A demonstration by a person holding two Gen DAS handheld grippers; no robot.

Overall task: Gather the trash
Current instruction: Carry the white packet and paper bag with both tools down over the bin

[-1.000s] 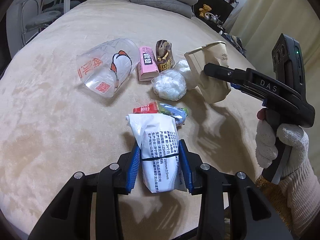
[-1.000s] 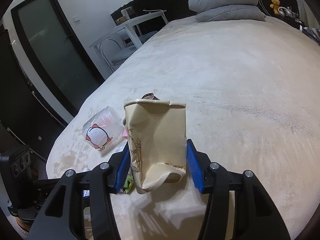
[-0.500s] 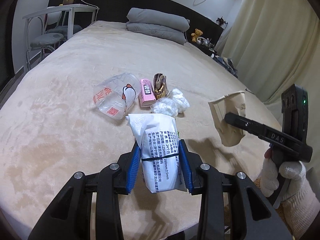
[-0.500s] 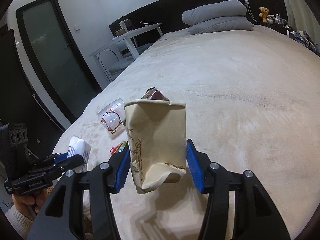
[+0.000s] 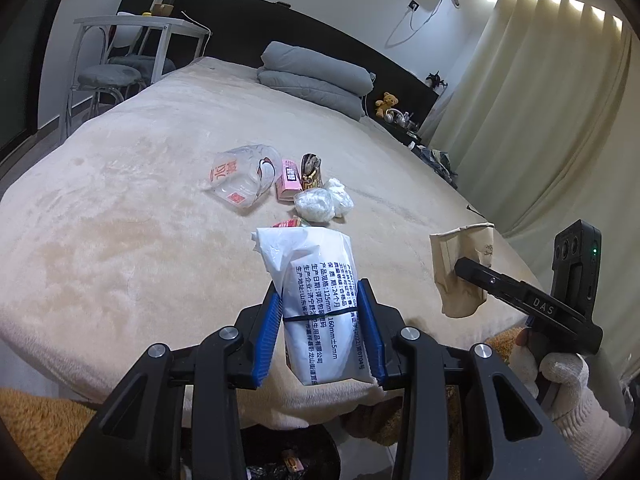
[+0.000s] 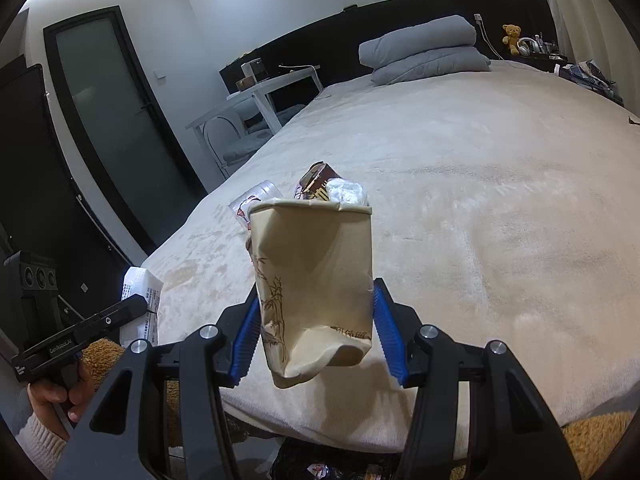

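Left wrist view: the left gripper (image 5: 322, 332) clamps a soft white printed packet (image 5: 320, 304) at its waist, held above the dark bin (image 5: 288, 460) beyond the bed (image 5: 120, 240) edge, likely for dropping.

Right wrist view: the right gripper (image 6: 316, 336) pinches a crumpled beige paper cup (image 6: 314, 292), similarly poised over the bin; more litter remains on the plush blanket.

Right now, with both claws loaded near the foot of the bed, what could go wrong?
1. The crushed paper cup is pinched by its soft, buckled wall in the right claw; it may slip out short of the bin.
2. The white packet stands tall above the left claw and could tilt out.
3. Both loads target one small bin, so the claws may collide.
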